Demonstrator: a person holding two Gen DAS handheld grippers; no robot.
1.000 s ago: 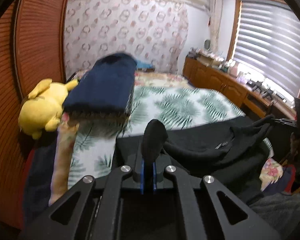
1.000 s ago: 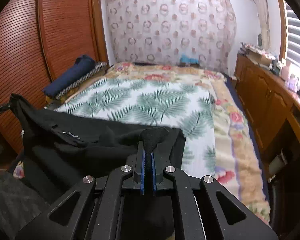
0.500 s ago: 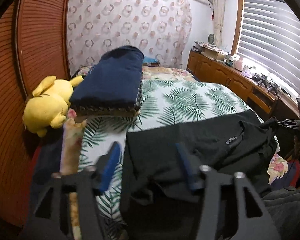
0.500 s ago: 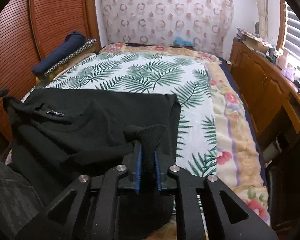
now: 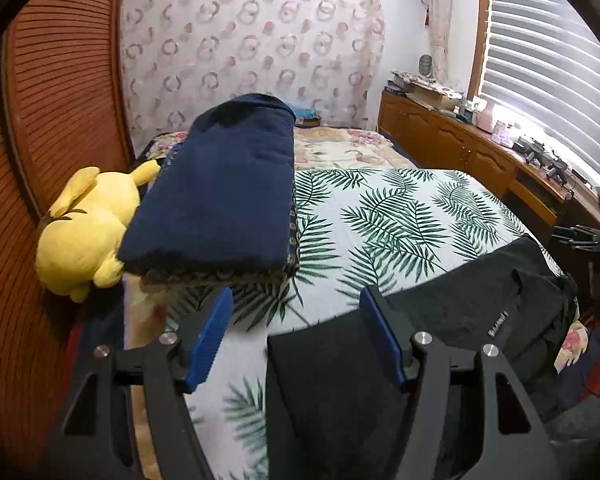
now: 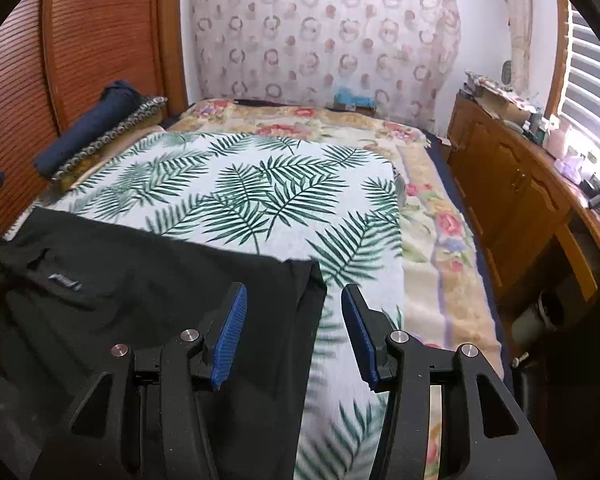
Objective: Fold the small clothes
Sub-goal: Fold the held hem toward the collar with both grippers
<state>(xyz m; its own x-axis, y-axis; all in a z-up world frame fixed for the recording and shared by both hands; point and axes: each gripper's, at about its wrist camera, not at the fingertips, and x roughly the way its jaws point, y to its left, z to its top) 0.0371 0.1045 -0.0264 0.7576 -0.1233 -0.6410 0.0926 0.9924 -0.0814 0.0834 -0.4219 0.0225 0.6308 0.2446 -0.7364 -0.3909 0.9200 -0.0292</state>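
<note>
Window daylight, fisheye edges, perhaps slight blur

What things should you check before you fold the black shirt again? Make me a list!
1. Left gripper free of cloth: ok, jaws apart, nothing pinched.
2. Right gripper free of cloth: ok, jaws opening, the shirt's edge lies beneath them, unpinched.
3. Black shirt lying on the leaf-print cover: ok, spread across the near end.
4. Shirt smooth: not ok, the collar side looks bunched and hangs over the bed's edge.
5. Room ahead for folding: ok, the cover beyond the shirt is bare.
6. Navy folded blanket and yellow plush toy out of the way: ok, off to one side.
</note>
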